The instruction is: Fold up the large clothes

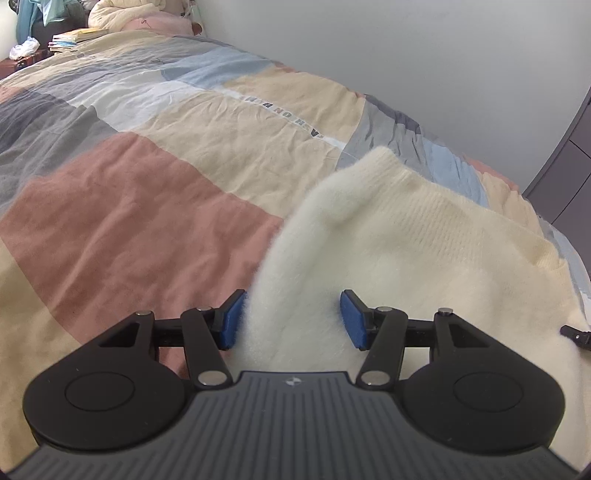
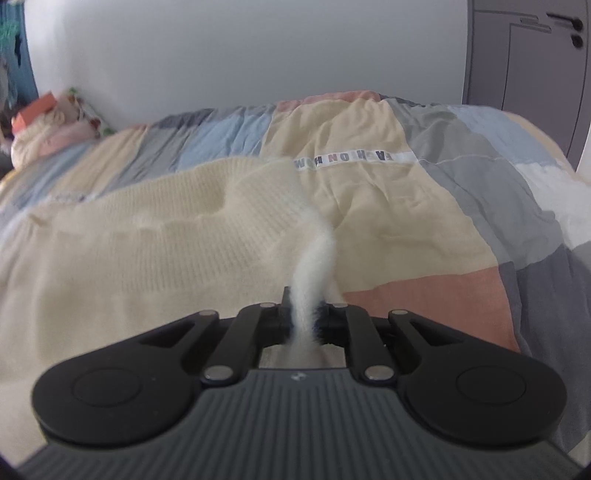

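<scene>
1. The right gripper (image 2: 310,321) is clenched on a narrow, fuzzy white strip of the cream sweater (image 2: 147,251); the strip rises from between the closed jaws at lower centre of the right wrist view and curves up into the knit body, so this edge is lifted clear of the bed.

2. The left gripper (image 1: 291,321) has its jaws spread wide, with the blue pads (image 1: 232,317) standing on either side of a raised fold of the sweater (image 1: 424,258). The pads look close to the wool but not pressing it — released, by my reading, not yet gripping.

3. The sweater fills the lower right of the left wrist view and the left and centre of the right wrist view. It lies mostly flat, with ribbed knit showing and a soft hump near its far edge.

4. Progress, as a judgement: early to middle. One edge is held and raised, the other side is lined up but not taken, and no neat finished rectangle shows. Closing the left jaws on the fold and carrying the fabric over appears to be what is left.

5. The surface is a bed under a patchwork quilt (image 1: 129,206) of pink, beige, grey and pale blue blocks, wrinkled and soft, with a printed strip of lettering (image 2: 343,158) at centre.

6. Beyond it stands a plain pale wall (image 2: 240,55). A grey door (image 2: 528,55) with a dark handle sits upper right in the right wrist view — bundled bedding (image 1: 144,18) and stacked books (image 1: 74,38) sit upper left in the left wrist view.
</scene>
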### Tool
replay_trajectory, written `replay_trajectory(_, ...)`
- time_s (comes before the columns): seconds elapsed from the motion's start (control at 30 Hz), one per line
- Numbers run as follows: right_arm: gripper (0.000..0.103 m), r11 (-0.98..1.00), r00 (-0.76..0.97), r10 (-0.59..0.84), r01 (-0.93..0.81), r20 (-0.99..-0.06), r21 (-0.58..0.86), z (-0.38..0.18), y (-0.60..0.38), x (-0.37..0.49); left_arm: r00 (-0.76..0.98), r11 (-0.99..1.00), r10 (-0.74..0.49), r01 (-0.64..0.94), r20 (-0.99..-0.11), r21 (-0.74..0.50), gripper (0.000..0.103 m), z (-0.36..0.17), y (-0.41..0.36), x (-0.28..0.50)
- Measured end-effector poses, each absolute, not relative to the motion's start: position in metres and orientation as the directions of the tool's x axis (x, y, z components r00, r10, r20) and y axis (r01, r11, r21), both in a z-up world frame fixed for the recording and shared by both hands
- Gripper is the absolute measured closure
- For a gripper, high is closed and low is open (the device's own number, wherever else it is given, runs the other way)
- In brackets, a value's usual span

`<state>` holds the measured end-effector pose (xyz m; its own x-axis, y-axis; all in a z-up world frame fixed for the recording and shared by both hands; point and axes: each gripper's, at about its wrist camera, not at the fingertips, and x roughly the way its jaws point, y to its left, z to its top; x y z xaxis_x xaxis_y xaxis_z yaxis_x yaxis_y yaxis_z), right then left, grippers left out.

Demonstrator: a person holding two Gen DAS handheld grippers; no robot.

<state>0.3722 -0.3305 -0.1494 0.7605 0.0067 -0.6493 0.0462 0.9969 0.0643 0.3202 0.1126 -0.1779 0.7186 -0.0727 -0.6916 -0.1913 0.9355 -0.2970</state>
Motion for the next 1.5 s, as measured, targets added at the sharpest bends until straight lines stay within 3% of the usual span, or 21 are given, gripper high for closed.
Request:
replay_trajectory(0.2, 0.088, 0.996, 0.812, 0.026, 0.032, -0.583, 0.088, -0.129, -0.326, 0.358, 0.789, 0.952, -0.057, -0.141, -0.612, -0.270, 0.042, -0.150, 0.101, 0.303)
replay_trajectory(0.27, 0.080, 0.995, 0.836, 0.038, 0.021, -0.548, 0.102, -0.117, -0.320, 0.348, 0.811, 0.959, -0.060, -0.114, -0.582, -0.258, 0.042, -0.138, 0.096, 0.294)
replay_trajectory(0.33, 0.045, 0.992, 0.859, 0.069, -0.005, -0.507, 0.127, -0.105, -0.313, 0.336, 0.829, 0.964, -0.074, -0.083, -0.554, -0.252, 0.042, -0.128, 0.090, 0.283)
replay_trajectory(0.4, 0.032, 0.987, 0.874, 0.123, -0.060, -0.470, 0.148, -0.095, -0.304, 0.321, 0.830, 0.964, -0.102, -0.054, -0.549, -0.262, 0.042, -0.122, 0.084, 0.273)
replay_trajectory(0.57, 0.032, 0.960, 0.871, 0.255, -0.175, -0.420, 0.220, -0.083, -0.282, 0.292, 0.825, 0.969, -0.162, 0.029, -0.542, -0.246, 0.042, -0.121, 0.059, 0.251)
replay_trajectory(0.77, 0.032, 0.933, 0.791, 0.359, -0.295, -0.496, 0.204, -0.106, -0.238, 0.296, 0.776, 0.977, -0.176, 0.065, -0.605, -0.201, 0.042, -0.142, 0.039, 0.261)
replay_trajectory(1.03, 0.032, 0.932, 0.662, 0.358, -0.296, -0.658, 0.209, -0.158, -0.208, 0.335, 0.737, 0.987, -0.149, 0.071, -0.660, -0.144, 0.042, -0.161, 0.036, 0.273)
replay_trajectory(1.5, 0.032, 0.932, 0.671, 0.361, -0.288, -0.648, 0.222, -0.153, -0.211, 0.317, 0.747, 0.978, -0.155, 0.025, -0.646, -0.206, 0.042, -0.141, 0.041, 0.239)
